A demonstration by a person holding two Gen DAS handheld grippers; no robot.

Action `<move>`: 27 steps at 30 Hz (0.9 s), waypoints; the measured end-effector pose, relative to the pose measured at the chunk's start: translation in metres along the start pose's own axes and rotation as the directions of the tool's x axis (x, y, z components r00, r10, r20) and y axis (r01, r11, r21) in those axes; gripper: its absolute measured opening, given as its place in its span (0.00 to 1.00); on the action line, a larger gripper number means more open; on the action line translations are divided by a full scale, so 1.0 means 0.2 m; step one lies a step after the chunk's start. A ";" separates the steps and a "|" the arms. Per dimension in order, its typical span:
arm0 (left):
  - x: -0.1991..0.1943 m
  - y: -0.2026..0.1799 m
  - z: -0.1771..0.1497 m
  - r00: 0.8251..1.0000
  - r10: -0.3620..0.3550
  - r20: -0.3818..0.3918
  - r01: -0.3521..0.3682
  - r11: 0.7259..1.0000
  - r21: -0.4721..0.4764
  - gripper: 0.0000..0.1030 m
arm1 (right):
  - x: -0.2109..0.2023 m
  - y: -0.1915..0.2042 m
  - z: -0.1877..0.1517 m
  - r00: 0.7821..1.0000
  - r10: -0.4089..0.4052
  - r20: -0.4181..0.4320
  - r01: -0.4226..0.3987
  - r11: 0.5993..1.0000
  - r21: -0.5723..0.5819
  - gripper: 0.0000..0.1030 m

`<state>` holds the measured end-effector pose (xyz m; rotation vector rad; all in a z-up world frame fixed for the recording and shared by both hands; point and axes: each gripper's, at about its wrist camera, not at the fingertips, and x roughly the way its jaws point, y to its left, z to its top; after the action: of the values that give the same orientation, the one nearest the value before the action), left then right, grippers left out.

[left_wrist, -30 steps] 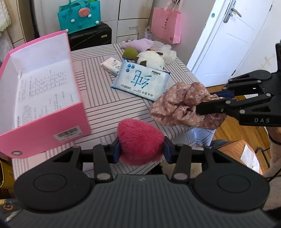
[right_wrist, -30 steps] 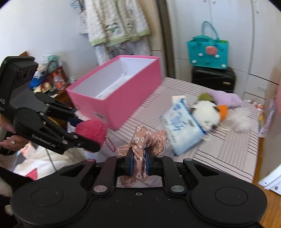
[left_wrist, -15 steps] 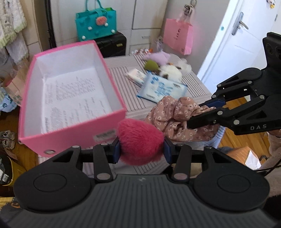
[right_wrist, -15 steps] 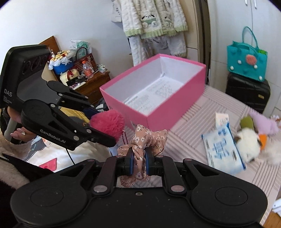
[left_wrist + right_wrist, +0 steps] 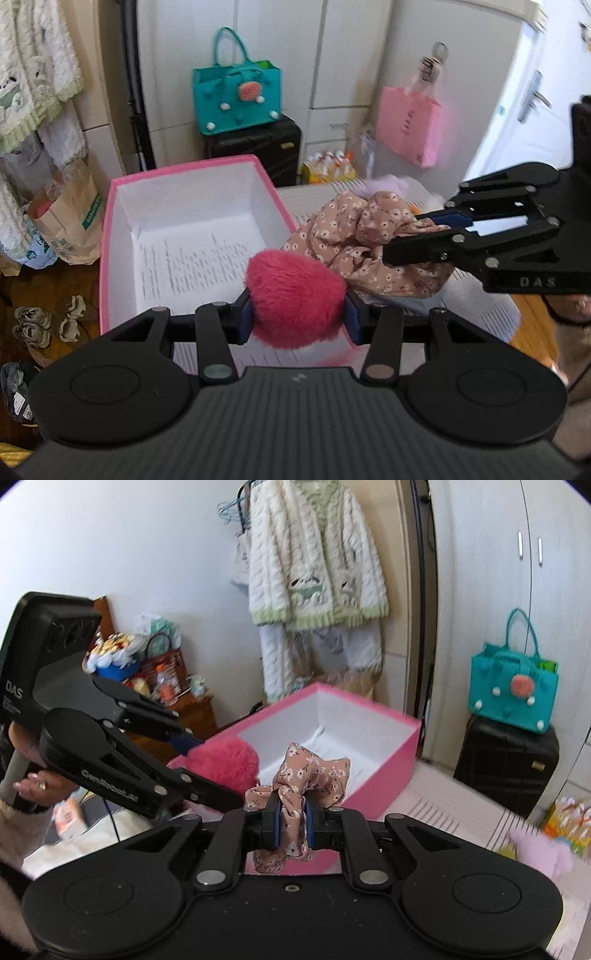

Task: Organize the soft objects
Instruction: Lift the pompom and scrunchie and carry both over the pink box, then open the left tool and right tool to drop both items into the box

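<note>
My left gripper (image 5: pixel 298 320) is shut on a fluffy red pompom (image 5: pixel 295 297) and holds it over the near wall of the open pink box (image 5: pixel 110 206). The pompom also shows in the right wrist view (image 5: pixel 221 762), held by the left gripper (image 5: pixel 212 773). My right gripper (image 5: pixel 291 825) is shut on a pink floral scrunchie (image 5: pixel 306 775), in the air by the box (image 5: pixel 402 760). In the left wrist view the scrunchie (image 5: pixel 354 236) hangs just right of the box in the right gripper (image 5: pixel 417 236). The box holds only a printed paper sheet (image 5: pixel 192 258).
A striped table (image 5: pixel 461 812) carries the box and a lilac plush toy (image 5: pixel 384 182). Behind stand a black suitcase (image 5: pixel 255 146) with a teal bag (image 5: pixel 236 99), a pink bag (image 5: pixel 410 125) and a paper bag (image 5: pixel 66 218) on the floor.
Both grippers have moved with their loads from the table's near side up to the pink box. The pompom now hangs over the box's near wall; the scrunchie is beside its right wall.
</note>
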<state>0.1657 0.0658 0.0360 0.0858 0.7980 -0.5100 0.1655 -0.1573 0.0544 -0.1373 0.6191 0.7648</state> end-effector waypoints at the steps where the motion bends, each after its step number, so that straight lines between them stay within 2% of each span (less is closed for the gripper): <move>1: 0.03 0.02 0.02 1.000 0.009 0.006 -0.009 1.000 -0.009 0.45 | 0.03 -0.01 0.03 1.000 -0.011 0.011 0.011 1.000 -0.013 0.15; 5: 0.16 0.15 0.13 0.998 0.057 0.012 -0.056 0.995 -0.086 0.45 | 0.18 -0.07 0.16 1.000 -0.014 0.025 0.015 0.999 -0.044 0.15; 8: 0.30 0.27 0.20 0.997 0.070 -0.017 -0.072 0.982 -0.177 0.45 | 0.36 -0.10 0.23 0.998 -0.063 -0.002 0.062 0.993 -0.095 0.15; 11: 0.43 0.37 0.24 0.994 0.098 -0.058 -0.108 0.971 -0.212 0.45 | 0.59 -0.16 0.29 0.992 -0.104 -0.078 0.092 0.985 -0.145 0.15; 14: 0.56 0.45 0.27 0.982 0.134 -0.135 -0.163 0.960 -0.228 0.45 | 0.76 -0.23 0.31 0.982 -0.092 -0.166 0.063 0.983 -0.170 0.15; 18: 0.69 0.58 0.29 0.972 0.120 -0.203 -0.178 0.938 -0.299 0.45 | 0.91 -0.29 0.33 0.965 -0.102 -0.243 0.054 0.979 -0.198 0.15; 20: 0.73 0.60 0.30 0.969 0.131 -0.208 -0.191 0.934 -0.303 0.45 | 0.95 -0.30 0.33 0.956 -0.108 -0.272 0.042 0.971 -0.237 0.15; 24: 0.77 0.56 0.30 0.966 0.174 -0.191 -0.218 0.944 -0.246 0.46 | 1.01 -0.27 0.31 0.939 -0.124 -0.321 0.020 0.951 -0.308 0.15; 27: 0.80 0.57 0.30 0.968 0.152 -0.199 -0.201 0.946 -0.254 0.46 | 1.05 -0.22 0.29 0.927 -0.179 -0.329 0.037 0.918 -0.396 0.14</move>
<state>0.3518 0.0846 -0.0484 -0.0528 1.0185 -0.2197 0.3392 -0.0424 -0.0228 -0.6833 0.7954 0.7501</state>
